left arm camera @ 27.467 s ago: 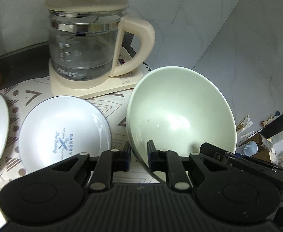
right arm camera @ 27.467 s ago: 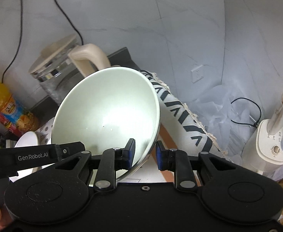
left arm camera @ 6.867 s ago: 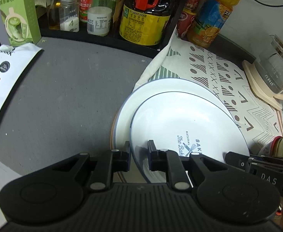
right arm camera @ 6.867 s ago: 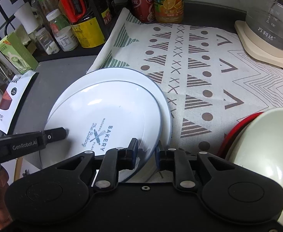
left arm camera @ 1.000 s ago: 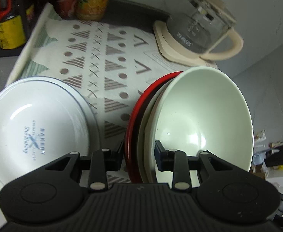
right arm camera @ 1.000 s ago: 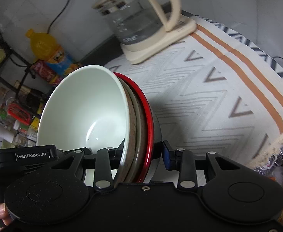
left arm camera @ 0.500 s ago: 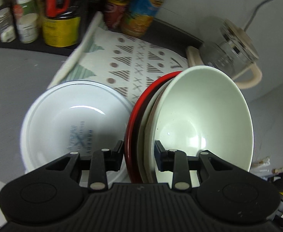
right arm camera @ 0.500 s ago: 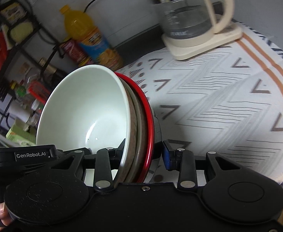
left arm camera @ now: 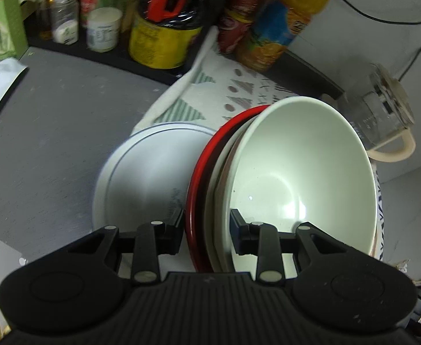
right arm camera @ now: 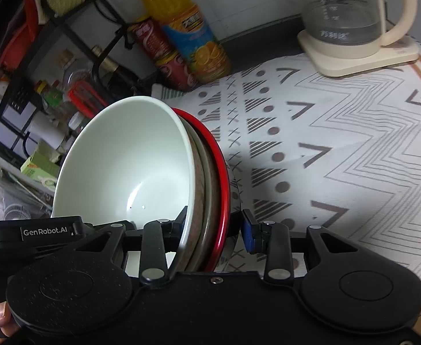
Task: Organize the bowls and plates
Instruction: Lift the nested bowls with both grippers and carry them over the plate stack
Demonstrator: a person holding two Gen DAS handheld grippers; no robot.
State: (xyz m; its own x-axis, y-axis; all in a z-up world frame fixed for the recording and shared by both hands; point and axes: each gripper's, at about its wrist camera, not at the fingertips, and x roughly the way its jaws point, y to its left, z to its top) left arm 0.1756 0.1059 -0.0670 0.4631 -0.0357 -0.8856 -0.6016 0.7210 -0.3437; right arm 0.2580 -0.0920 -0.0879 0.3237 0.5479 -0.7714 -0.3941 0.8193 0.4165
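Both jaws, left gripper [left arm camera: 206, 227] and right gripper [right arm camera: 214, 227], clamp bowls [left arm camera: 296, 178] beside plates [left arm camera: 141, 178]. Advice: keep level, lower onto plates.

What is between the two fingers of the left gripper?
The rims of the stacked bowls sit in the left gripper: pale green innermost, red outermost. The left wrist view shows it.

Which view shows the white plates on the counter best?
The left wrist view. The white plates lie in plain sight left of the stack of bowls, which is clamped in the left gripper, though slightly blurred. In the right wrist view the same stack of bowls, gripped by the right gripper, hides the plates entirely.
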